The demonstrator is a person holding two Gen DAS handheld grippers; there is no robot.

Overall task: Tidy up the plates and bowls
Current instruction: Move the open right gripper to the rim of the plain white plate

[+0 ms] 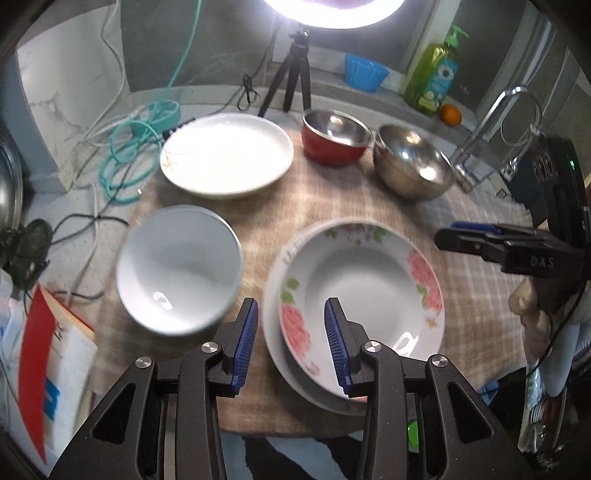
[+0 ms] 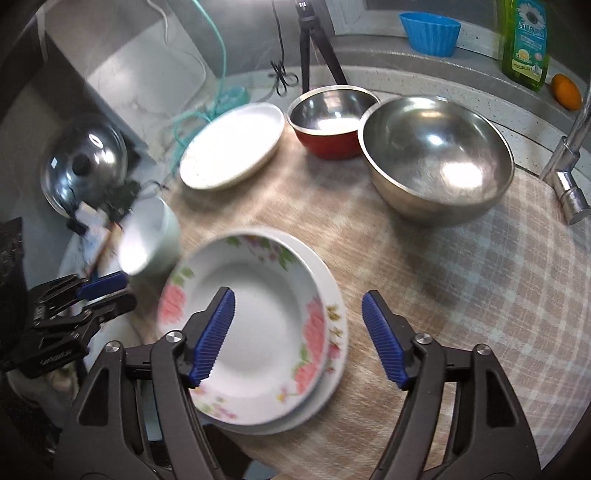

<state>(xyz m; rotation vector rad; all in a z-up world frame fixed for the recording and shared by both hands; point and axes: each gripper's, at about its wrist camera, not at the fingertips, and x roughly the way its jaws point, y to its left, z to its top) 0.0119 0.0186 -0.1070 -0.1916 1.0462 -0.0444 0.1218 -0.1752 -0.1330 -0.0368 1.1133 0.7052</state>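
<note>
A flowered plate (image 1: pixel 362 280) (image 2: pixel 258 314) lies stacked on a plain white plate (image 1: pixel 273 332) (image 2: pixel 338 332) on the checked cloth. My left gripper (image 1: pixel 291 302) hovers open over the stack's left rim, its pads touching nothing. My right gripper (image 2: pixel 299 293) stands wide open above the flowered plate's right half, also empty. A white bowl (image 1: pixel 181 266) (image 2: pixel 147 236) sits left of the stack. Farther back are a white plate (image 1: pixel 225 151) (image 2: pixel 232 144), a red bowl with a steel inside (image 1: pixel 332 136) (image 2: pixel 328 122) and a steel bowl (image 1: pixel 413 162) (image 2: pixel 436 155).
A tripod (image 1: pixel 291 74) with a ring light stands at the back. On the ledge are a blue cup (image 2: pixel 432 33), a green soap bottle (image 2: pixel 524 44) and an orange (image 2: pixel 565 92). A faucet (image 2: pixel 569 162) rises at right. Cables (image 1: pixel 129 155), a pot lid (image 2: pixel 85 166) and a red book (image 1: pixel 40 354) lie left.
</note>
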